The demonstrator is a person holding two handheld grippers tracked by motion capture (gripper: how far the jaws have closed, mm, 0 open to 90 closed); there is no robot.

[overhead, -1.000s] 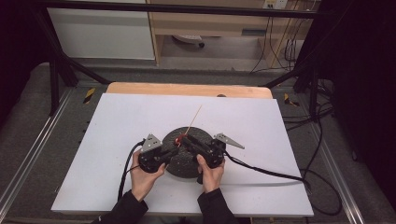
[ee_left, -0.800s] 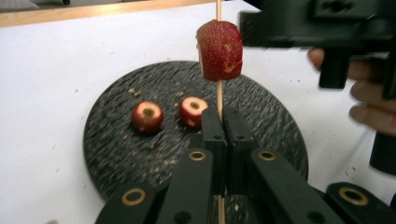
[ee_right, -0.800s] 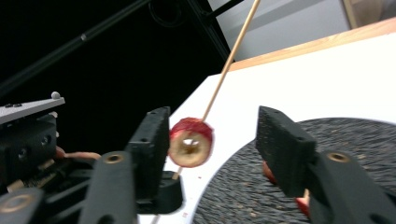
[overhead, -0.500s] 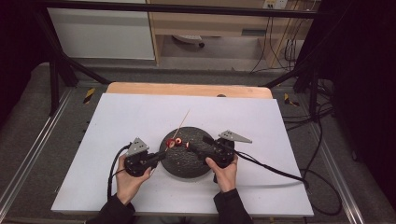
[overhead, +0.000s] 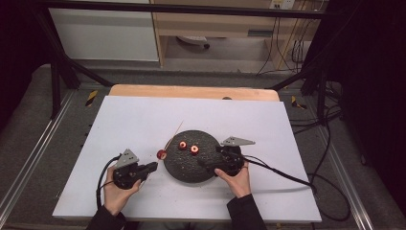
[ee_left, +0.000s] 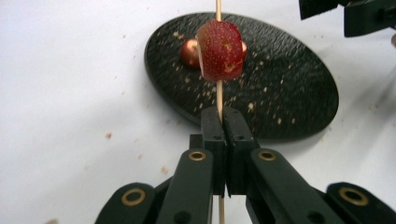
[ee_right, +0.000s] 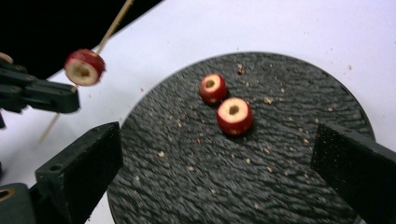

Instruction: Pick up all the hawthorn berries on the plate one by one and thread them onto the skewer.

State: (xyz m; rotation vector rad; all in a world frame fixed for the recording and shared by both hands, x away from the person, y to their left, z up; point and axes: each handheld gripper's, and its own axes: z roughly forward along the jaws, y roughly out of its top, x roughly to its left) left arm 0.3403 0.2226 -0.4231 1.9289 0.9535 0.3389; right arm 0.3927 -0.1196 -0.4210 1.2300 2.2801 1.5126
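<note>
While your left gripper (ee_left: 219, 122) clamps the skewer (ee_left: 218, 95) (one red fruit piece (ee_left: 220, 49) threaded, held beside the dark plate (overhead: 184, 168)), your right gripper's (ee_right: 219, 168) jaws have just been opening, nothing between them.

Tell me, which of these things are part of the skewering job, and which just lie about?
In the job:
- wooden skewer, clamped in the left gripper
- red fruit piece threaded on it
- two cored pieces
- black plate
- right gripper, open

Lying about:
- crumbs
- white table cover
</note>
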